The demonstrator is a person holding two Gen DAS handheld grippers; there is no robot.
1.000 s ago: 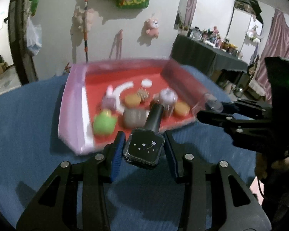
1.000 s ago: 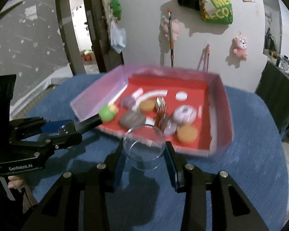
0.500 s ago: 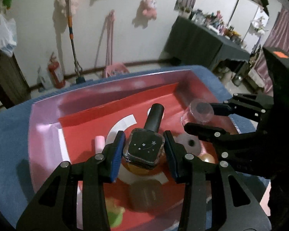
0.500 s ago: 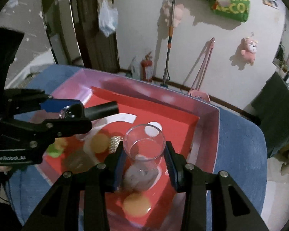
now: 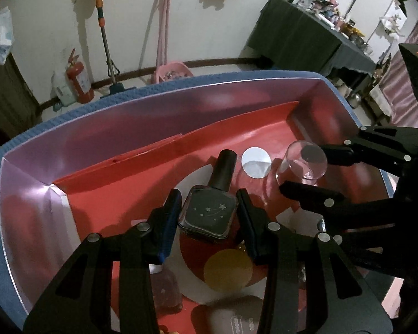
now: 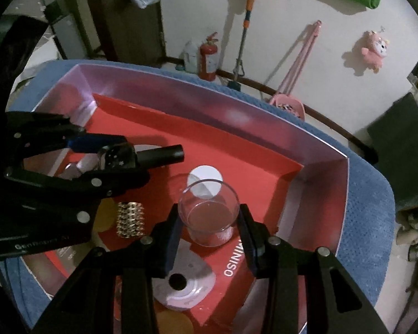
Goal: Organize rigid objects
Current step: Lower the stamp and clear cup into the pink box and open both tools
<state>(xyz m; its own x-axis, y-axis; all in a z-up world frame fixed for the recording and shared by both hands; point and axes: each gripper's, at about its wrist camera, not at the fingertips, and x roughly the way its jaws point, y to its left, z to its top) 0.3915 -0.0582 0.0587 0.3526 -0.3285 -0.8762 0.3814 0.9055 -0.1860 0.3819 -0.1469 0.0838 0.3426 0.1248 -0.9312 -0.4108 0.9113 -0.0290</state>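
My left gripper is shut on a dark nail polish bottle with a black cap and small stars, held over the red floor of the pink-walled box. My right gripper is shut on a small clear glass cup, held over the box near its right wall. In the left wrist view the cup and right gripper are at the right. In the right wrist view the bottle and left gripper are at the left.
In the box lie a white disc, a gold disc, a gold ridged piece, a white round case and a grey lump. The box sits on a blue cloth. A wall with a mop stands behind.
Both grippers have moved forward and lower over the box with their objects still held; the box floor now fills more of both views.
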